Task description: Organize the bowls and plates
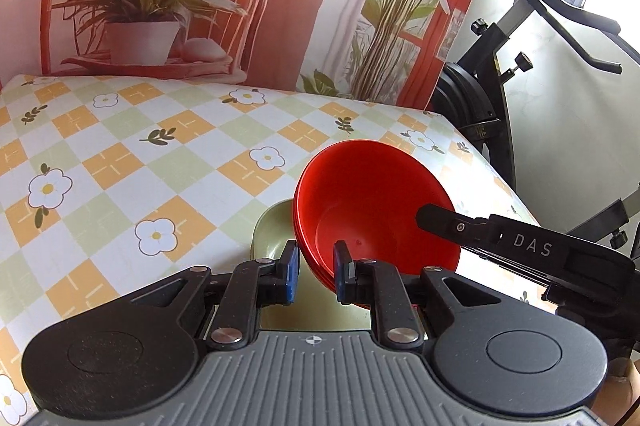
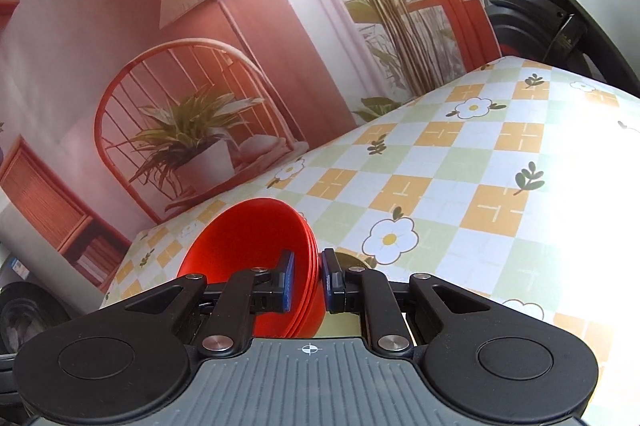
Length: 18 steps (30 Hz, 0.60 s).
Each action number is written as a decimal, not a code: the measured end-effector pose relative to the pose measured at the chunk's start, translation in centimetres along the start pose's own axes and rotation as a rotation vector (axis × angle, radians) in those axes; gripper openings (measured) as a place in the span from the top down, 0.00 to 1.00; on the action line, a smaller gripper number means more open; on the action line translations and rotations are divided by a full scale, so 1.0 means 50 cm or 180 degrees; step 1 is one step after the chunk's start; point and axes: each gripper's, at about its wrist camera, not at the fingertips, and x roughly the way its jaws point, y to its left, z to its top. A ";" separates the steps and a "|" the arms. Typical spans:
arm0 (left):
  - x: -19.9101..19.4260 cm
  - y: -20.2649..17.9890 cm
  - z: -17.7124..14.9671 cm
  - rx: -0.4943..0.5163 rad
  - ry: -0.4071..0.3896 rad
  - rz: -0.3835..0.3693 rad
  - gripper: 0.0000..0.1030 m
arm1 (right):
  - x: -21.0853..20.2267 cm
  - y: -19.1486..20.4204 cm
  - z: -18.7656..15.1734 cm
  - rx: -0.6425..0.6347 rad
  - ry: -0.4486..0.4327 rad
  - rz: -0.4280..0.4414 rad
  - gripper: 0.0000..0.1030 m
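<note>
The left gripper [image 1: 316, 272] is closing its blue-padded fingers [image 1: 291, 272] over the near rim of the stack of red bowls [image 1: 372, 201], one pad outside the wall and one inside. The right gripper [image 2: 306, 280] is pinching the opposite rim of the same stack [image 2: 256, 246], its fingers [image 2: 289, 280] set likewise, one pad in the hollow and one on the outer wall. In the left wrist view a right-hand finger is showing as a black bar reaching over the far rim.

To do this step well, both grips are best kept equally firm and the two hands level with each other, since the stack is hanging tilted between them, and an uneven pull would probably twist the nested bowls apart or let one slip from a pad. Lowering slowly and straightening the stack before release looks wise.

The stack is sitting above the near right part of the desk [image 1: 120, 153], just over a pale green dish [image 1: 272, 230] that is lying partly hidden beneath it; whether they are touching cannot be told.

The bowls are glossy, plain red, seemingly thin plastic, several nested tightly so their rims are showing as close parallel ridges. They look light, smooth and rather slippery at the edge.
</note>
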 end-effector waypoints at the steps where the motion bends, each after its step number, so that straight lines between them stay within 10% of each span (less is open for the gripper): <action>1: 0.002 0.001 -0.004 -0.0007 0.0020 0.0001 0.82 | 0.001 -0.001 -0.003 -0.0012 0.0019 -0.0010 0.86; 18: 0.001 0.017 -0.050 -0.0053 0.0165 0.0019 0.81 | 0.017 -0.005 -0.046 -0.0013 0.0265 -0.0074 0.86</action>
